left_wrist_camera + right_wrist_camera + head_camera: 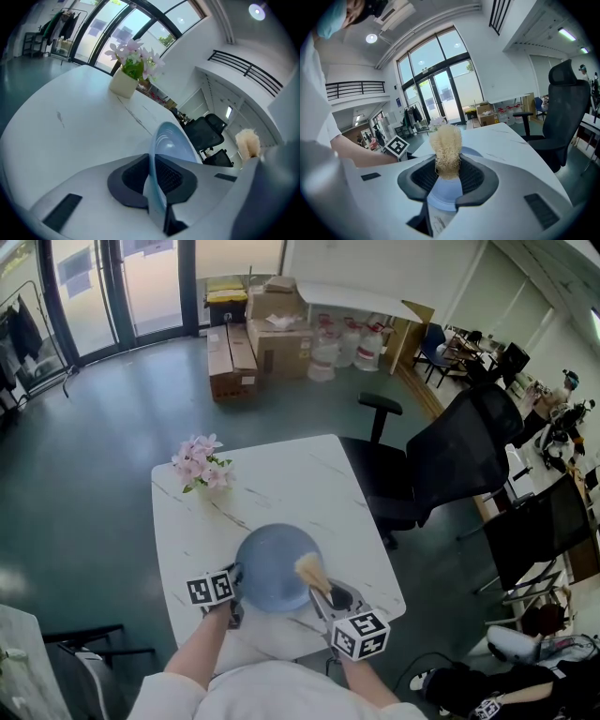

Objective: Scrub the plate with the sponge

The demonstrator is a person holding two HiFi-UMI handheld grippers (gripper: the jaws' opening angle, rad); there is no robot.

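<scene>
A pale blue plate [270, 570] is over the near part of the white marble table [281, 484]. My left gripper [238, 589] is shut on its left rim. In the left gripper view the plate [171, 145] runs edge-on between the pads of the left gripper [157, 180], which press on it. My right gripper [321, 592] is shut on a tan, fibrous loofah sponge [311, 570], which reaches over the plate's right side. In the right gripper view the sponge [446, 143] stands up between the jaws of the right gripper [447, 176], and the plate [445, 192] lies just beneath.
A small pot of pink flowers [202, 463] stands at the table's far left corner. Black office chairs [441, 460] are close to the table's right side. Cardboard boxes [253, 343] are stacked on the floor beyond. The person's forearm [202, 652] reaches in from the near edge.
</scene>
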